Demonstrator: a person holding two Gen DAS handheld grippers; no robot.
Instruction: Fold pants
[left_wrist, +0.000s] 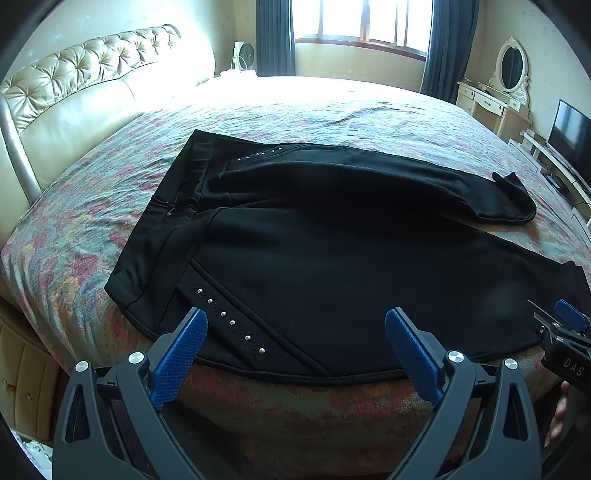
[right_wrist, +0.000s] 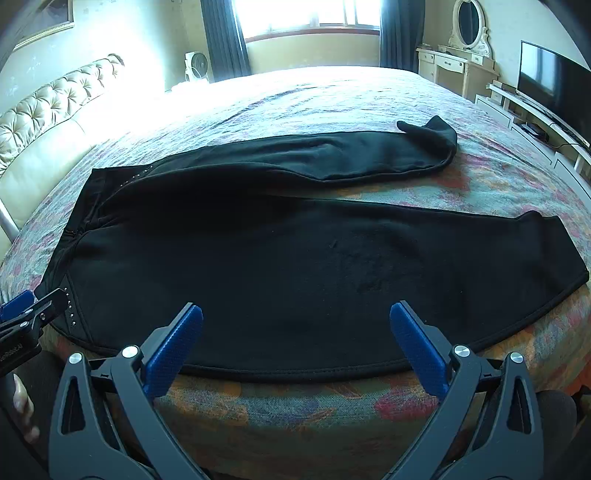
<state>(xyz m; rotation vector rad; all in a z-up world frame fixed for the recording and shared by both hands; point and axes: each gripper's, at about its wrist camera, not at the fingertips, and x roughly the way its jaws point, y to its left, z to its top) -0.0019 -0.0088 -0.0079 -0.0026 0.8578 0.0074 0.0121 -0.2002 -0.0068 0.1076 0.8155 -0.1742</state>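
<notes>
Black pants (left_wrist: 332, 258) lay spread flat on a floral bedspread (left_wrist: 92, 229), tufted headboard (left_wrist: 92, 74) left, window (left_wrist: 362, 18), vanity (left_wrist: 495, 103) and television (right_wrist: 554, 85) beyond, left gripper (left_wrist: 295, 350) and right gripper (right_wrist: 295, 347) both gaped wide, holding nothing, at the near hem.

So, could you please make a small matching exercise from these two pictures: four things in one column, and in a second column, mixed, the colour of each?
Things:
1. pants
2. headboard
3. curtains
4. fingers of the left gripper

Colours:
A. cream, tufted
B. bright blue pads
C. black, with small silver studs
D. dark blue-grey

Right pairs: 1-C, 2-A, 3-D, 4-B
</notes>
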